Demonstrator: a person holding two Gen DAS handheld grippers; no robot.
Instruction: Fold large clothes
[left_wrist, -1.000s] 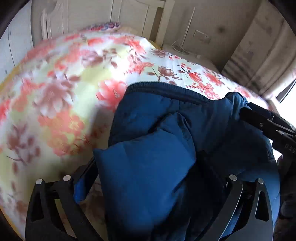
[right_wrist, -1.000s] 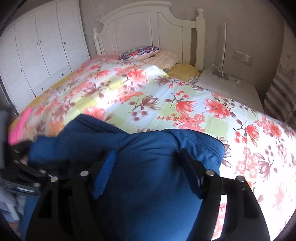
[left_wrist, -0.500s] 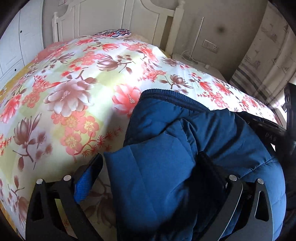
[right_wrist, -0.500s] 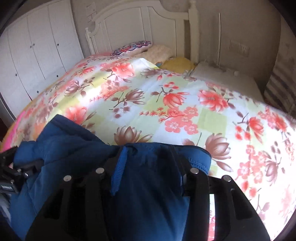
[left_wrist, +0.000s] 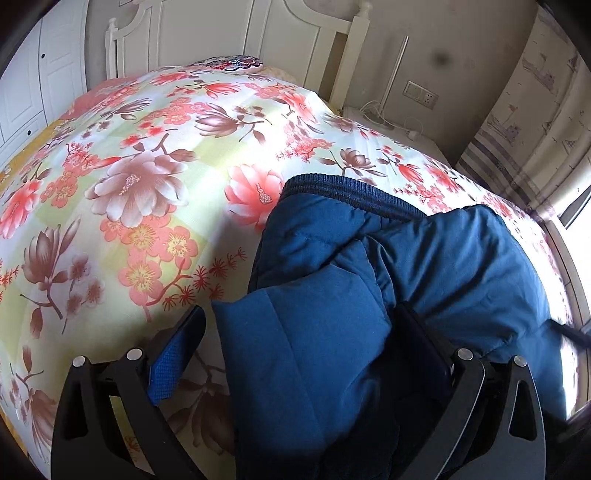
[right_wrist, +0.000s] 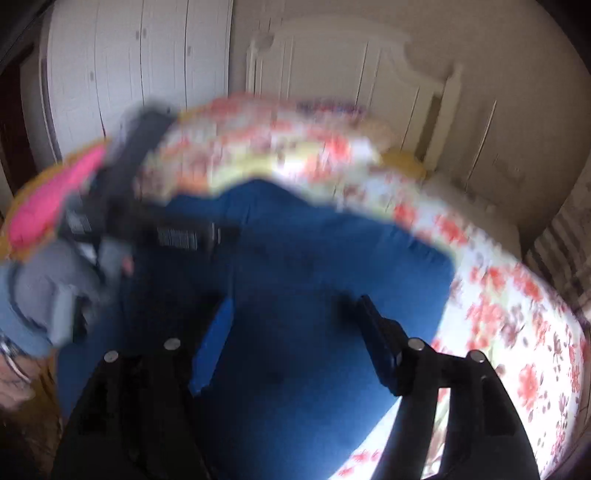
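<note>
Blue padded fabric fills both views: the large blue quilted jacket (left_wrist: 369, 280) lies on your bed with the flowered quilt cover (left_wrist: 147, 177). The left wrist view is sharp and shows its dark ribbed hem (left_wrist: 351, 195) and a white headboard (left_wrist: 236, 40). The right wrist view is blurred, but only it shows your left gripper (right_wrist: 184, 236) from outside, and a pink cloth (right_wrist: 51, 199).

Your left gripper (left_wrist: 299, 328) points down with jaws apart around a jacket fold; the left pad (left_wrist: 177, 354) stands free. Your right gripper (right_wrist: 295, 317) has just been opening, jaws apart over the jacket.
</note>
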